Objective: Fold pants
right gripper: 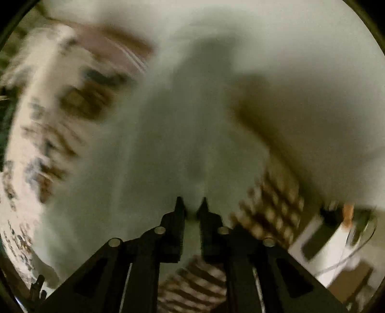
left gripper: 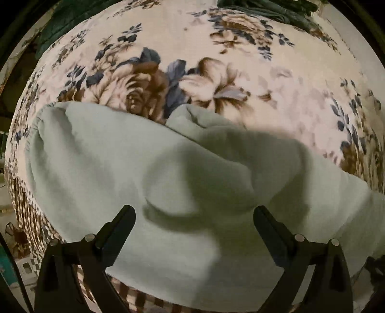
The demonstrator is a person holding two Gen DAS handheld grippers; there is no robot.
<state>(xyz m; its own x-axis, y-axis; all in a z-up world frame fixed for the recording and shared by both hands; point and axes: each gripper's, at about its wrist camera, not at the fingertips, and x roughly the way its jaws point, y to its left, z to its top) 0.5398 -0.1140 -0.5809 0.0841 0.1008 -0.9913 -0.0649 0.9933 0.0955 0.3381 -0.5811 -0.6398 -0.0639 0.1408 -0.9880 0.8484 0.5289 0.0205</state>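
Note:
The pale green pants [left gripper: 149, 173] lie rumpled on a floral blanket [left gripper: 216, 72], with a raised fold across the middle. My left gripper [left gripper: 193, 211] is open just above the fabric near its front edge, fingers wide apart, holding nothing. In the right wrist view, which is motion-blurred, my right gripper [right gripper: 191, 204] is shut on a pinch of the same pants [right gripper: 216, 120], the cloth stretching away from the fingertips.
A dark green garment [left gripper: 269, 9] lies at the blanket's far edge. The blanket's checkered border [left gripper: 28, 211] hangs over the bed's left side. A white object with an orange part [right gripper: 336, 231] sits off the bed at right.

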